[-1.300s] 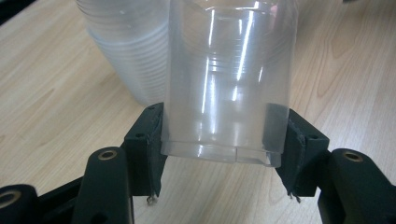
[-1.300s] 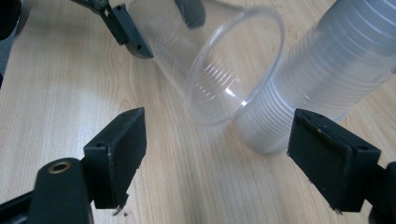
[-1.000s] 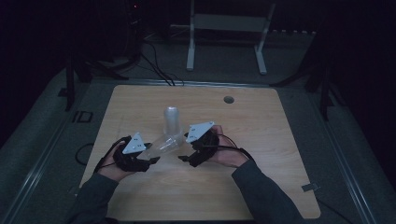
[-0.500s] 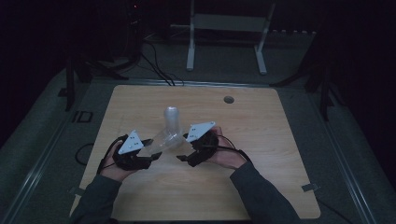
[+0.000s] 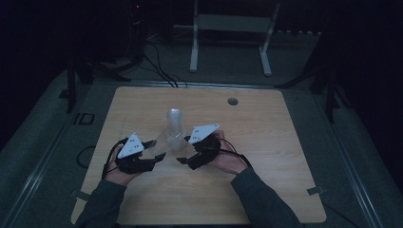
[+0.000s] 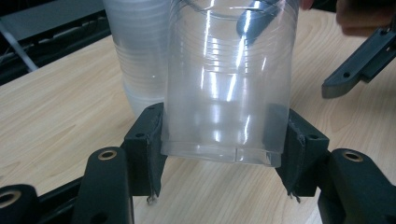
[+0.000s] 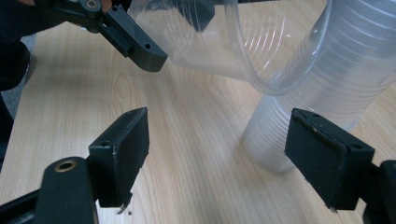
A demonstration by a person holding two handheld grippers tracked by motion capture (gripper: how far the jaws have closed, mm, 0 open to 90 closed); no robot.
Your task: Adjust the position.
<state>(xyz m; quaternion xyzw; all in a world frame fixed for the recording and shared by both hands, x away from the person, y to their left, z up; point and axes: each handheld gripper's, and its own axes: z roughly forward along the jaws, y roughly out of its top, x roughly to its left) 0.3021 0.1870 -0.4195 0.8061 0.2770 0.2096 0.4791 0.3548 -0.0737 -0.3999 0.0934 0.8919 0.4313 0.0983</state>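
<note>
The table [image 5: 266,190] carries a stack [image 5: 174,124] of clear plastic cups standing upside down a little toward its left and far from every edge, which leaves free wood on all sides for both hands to work around it. Just in front of the stack, toward the near edge, a single cup [image 5: 164,141] is held off the wood and lies tilted, its base toward the person's left and its open mouth toward the right; it appears to have been taken off the stack, though that is a judgement. The left gripper [image 5: 156,149] is clamped on this cup: in the left gripper view both pads press the cup's [image 6: 229,84] side walls just above the base, the firmest part of a thin cup, so it keeps its shape under the squeeze. The stack [image 6: 135,51] rises close behind it there. The right gripper [image 5: 184,156] holds nothing; in the right gripper view its jaws stand partly open with bare wood between them, and they have just been closing a little. They sit below the cup's [image 7: 219,42] mouth and beside the stack [image 7: 308,102], probably ready to take the rim or steady the stack, which cannot be told apart here. The left gripper's jaw tip [image 7: 140,46] shows at the cup's wall in that view.
</note>
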